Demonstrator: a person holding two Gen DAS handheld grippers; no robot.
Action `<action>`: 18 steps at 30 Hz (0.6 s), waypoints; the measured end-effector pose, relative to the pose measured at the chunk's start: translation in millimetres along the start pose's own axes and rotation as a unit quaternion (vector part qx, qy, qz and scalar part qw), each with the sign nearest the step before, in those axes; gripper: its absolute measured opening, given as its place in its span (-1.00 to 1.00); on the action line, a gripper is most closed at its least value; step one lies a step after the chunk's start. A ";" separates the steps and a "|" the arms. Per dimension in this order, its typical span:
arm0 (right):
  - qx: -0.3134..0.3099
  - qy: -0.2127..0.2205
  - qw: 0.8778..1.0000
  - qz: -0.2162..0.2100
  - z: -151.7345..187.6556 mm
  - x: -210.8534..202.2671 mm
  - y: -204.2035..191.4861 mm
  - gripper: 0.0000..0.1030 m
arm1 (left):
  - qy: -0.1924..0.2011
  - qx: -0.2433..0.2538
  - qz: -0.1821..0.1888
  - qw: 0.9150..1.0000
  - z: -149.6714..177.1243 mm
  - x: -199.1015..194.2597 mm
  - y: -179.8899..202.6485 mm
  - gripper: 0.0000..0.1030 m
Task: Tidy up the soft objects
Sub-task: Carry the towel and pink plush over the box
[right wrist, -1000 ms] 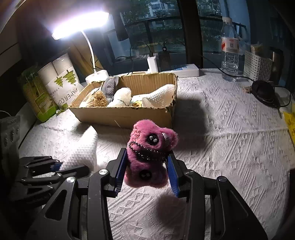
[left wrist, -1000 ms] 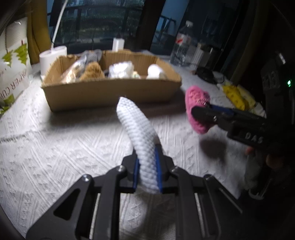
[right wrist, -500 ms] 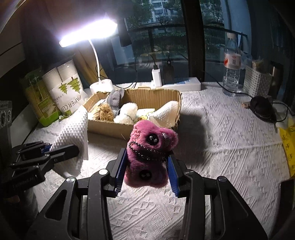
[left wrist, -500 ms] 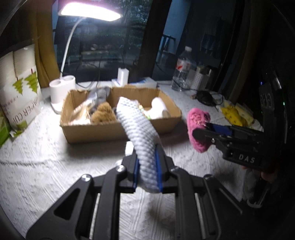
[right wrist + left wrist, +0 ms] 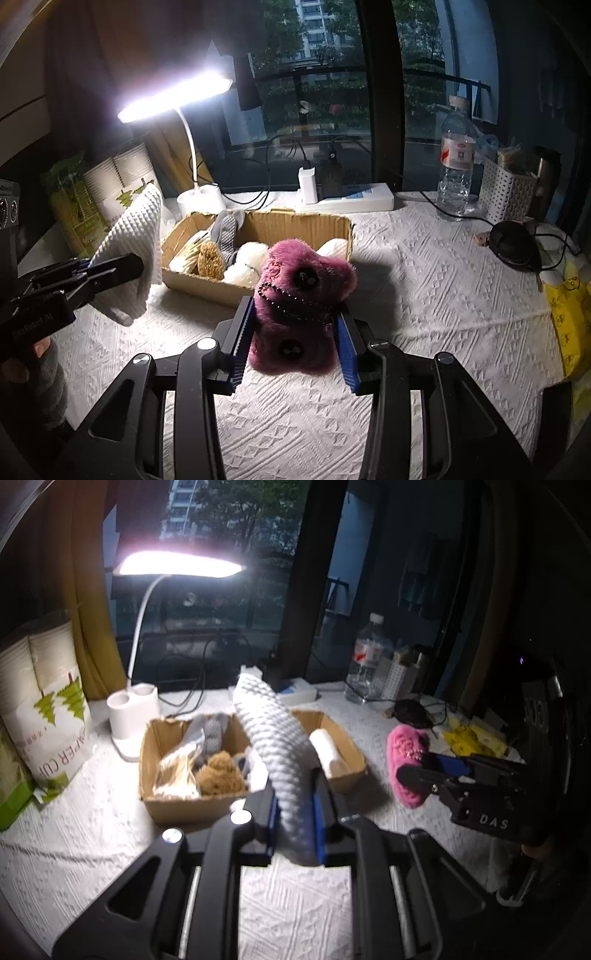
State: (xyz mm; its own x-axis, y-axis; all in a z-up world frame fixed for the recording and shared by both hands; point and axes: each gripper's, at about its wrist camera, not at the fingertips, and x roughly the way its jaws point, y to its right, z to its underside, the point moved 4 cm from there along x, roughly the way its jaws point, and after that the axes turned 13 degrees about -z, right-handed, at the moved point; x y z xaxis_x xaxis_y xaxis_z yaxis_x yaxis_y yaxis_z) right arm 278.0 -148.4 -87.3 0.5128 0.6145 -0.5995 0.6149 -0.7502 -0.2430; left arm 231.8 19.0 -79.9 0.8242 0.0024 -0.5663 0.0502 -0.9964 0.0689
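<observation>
My left gripper [image 5: 294, 818] is shut on a white waffle-textured cloth [image 5: 275, 746] and holds it up in the air in front of the cardboard box [image 5: 177, 808]. The cloth also shows in the right wrist view [image 5: 131, 251]. My right gripper [image 5: 293, 350] is shut on a pink furry plush toy [image 5: 299, 302] with a bead chain, held above the table, to the right of the box [image 5: 207, 288]. The plush shows in the left wrist view [image 5: 404, 764]. The box holds several soft items: a brown scrubber [image 5: 219, 775], a grey sock [image 5: 229, 232], white rolls [image 5: 328, 753].
A lit desk lamp [image 5: 177, 96] stands behind the box. A paper cup pack [image 5: 48, 705] is at the left. A water bottle [image 5: 456, 162], white basket [image 5: 506, 192], power strip [image 5: 347, 201], black object [image 5: 513, 243] and yellow bag [image 5: 569, 314] lie to the right on the white tablecloth [image 5: 424, 295].
Both grippers have risen higher above the table with their objects still held. The box now appears lower and farther, and the lamp head has come into view.
</observation>
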 end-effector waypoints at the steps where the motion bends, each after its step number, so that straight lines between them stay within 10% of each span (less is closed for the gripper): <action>1: 0.000 0.002 1.000 0.001 -1.7 -0.9 0.9 -0.16 | 0.003 -0.002 -0.001 1.000 -2.4 -0.3 -0.3 -0.69; 18: -0.019 0.038 0.999 -0.001 -39.5 -10.2 13.7 -0.16 | 0.039 0.003 0.003 0.999 -43.5 -1.2 17.5 -0.69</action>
State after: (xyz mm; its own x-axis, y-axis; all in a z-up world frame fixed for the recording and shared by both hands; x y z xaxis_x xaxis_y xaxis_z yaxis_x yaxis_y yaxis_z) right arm 304.9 -155.3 -54.4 0.5545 0.6338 -0.5392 0.6377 -0.7399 -0.2139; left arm 256.3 5.3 -42.2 0.8656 0.0027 -0.5008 0.0416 -0.9969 0.0665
